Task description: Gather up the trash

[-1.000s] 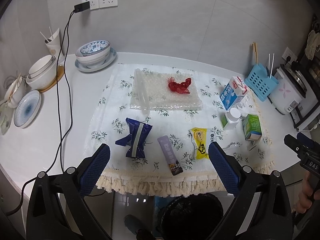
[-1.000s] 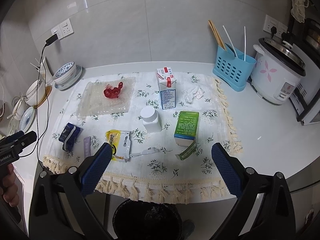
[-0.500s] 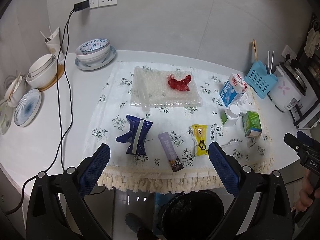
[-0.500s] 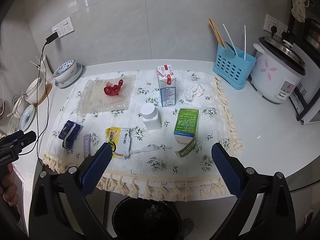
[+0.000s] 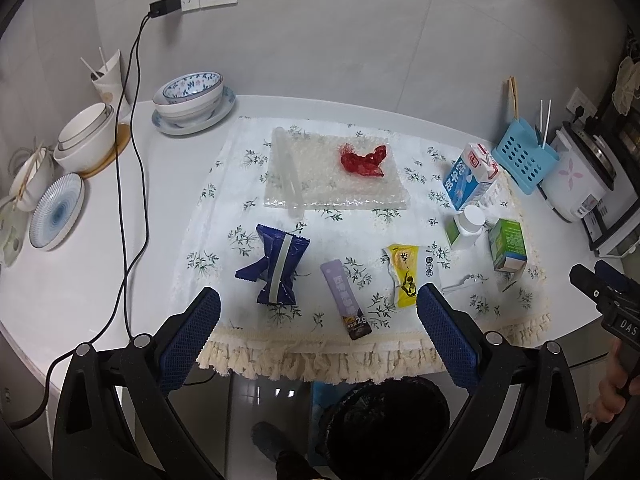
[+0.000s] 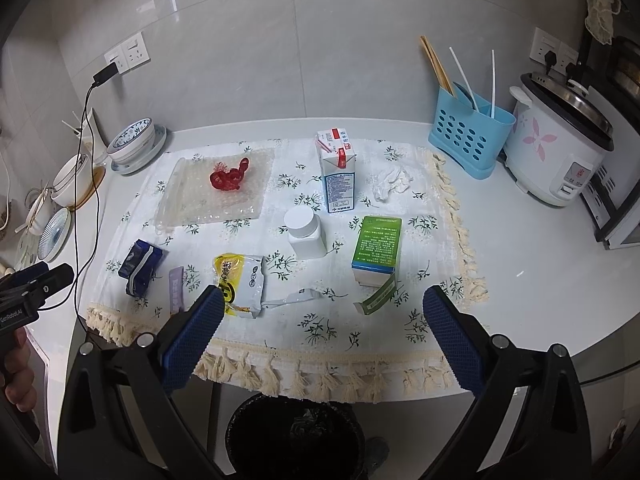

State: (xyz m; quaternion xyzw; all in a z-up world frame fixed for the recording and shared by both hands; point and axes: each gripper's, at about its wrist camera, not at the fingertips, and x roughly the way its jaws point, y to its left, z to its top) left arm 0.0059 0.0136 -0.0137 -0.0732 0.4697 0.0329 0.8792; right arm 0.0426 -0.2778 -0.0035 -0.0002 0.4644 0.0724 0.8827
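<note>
The left gripper [image 5: 318, 332] hangs spread wide and empty above the front fringe of the floral cloth [image 5: 360, 216]. Just ahead of its left finger lies the crumpled blue wrapper [image 5: 276, 266]; between the fingers, a little forward, is the purple sachet [image 5: 346, 300]; the yellow snack packet [image 5: 406, 274] sits just beside its right finger. Farther ahead rests the bubble wrap sheet [image 5: 336, 178] with red plastic scrap [image 5: 362, 162] on it. Off to the left, well apart, stand bowls [image 5: 188, 94] and a black cable [image 5: 122, 184]. Below the gripper, under the counter edge, is the black-lined trash bin [image 5: 384, 424].

The right gripper [image 6: 320, 332] is likewise parted and holds nothing, poised over the cloth's front edge. The yellow packet touches the tip of its left finger in view; a torn white strip [image 6: 290, 300] lies ahead between the fingers. Beyond stand a white jar [image 6: 306, 232], a milk carton [image 6: 336, 174], and a green box [image 6: 378, 254] with its flap open, ahead toward the right finger. A crumpled tissue [image 6: 390, 182] lies farther back. To the right, apart, are a blue utensil caddy [image 6: 470, 140] and rice cooker [image 6: 560, 148].
</note>
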